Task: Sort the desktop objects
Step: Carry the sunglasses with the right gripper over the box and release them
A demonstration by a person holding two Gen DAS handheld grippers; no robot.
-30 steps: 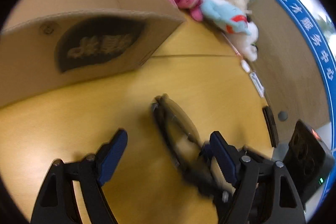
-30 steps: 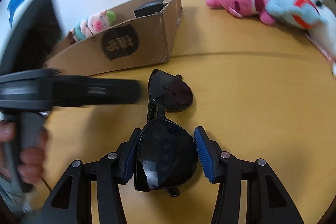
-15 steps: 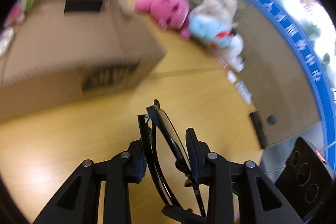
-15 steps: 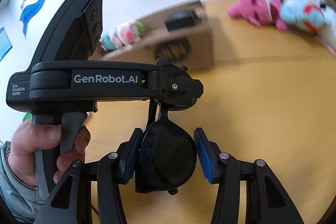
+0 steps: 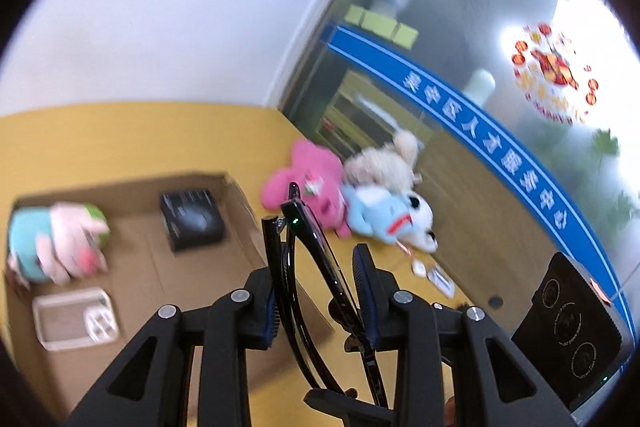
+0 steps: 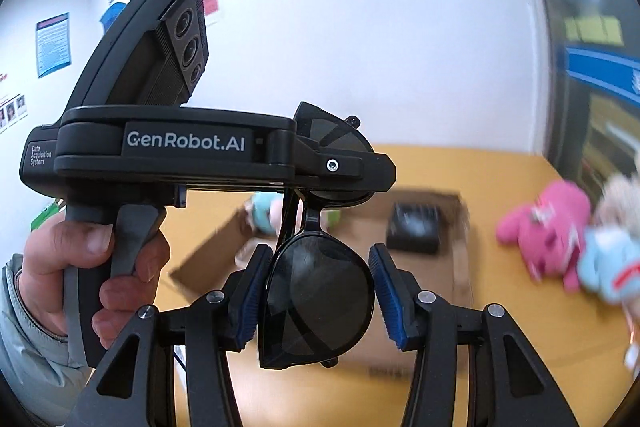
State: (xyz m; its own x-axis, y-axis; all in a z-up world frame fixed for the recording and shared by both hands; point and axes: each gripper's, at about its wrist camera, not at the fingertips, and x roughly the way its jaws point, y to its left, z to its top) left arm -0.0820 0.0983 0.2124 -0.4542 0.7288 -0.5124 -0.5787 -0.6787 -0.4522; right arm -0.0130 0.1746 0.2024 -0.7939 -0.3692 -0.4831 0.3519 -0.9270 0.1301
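Note:
Black sunglasses [image 6: 320, 291] are held in the air by both grippers, above the yellow desk [image 6: 504, 339]. My right gripper [image 6: 316, 297] is shut on one lens. My left gripper [image 5: 316, 295] is shut on the other end of the sunglasses [image 5: 304, 259], seen edge-on; its body [image 6: 180, 151] crosses the right wrist view. An open cardboard box [image 5: 132, 259] lies below and ahead, holding a black box [image 5: 191, 219], a pastel plush [image 5: 56, 243] and a white tray [image 5: 74, 319].
A pink plush [image 5: 312, 187], a blue plush [image 5: 380, 219] and a cream plush [image 5: 384, 163] lie at the desk's far right, by a glass partition [image 5: 480, 107]. Small white items [image 5: 436, 277] lie near them. A white wall [image 5: 160, 27] stands behind the desk.
Both grippers have lifted the sunglasses off the desk and carried them up and toward the cardboard box, whose inside now shows. The left gripper closed on the frame a second ago.

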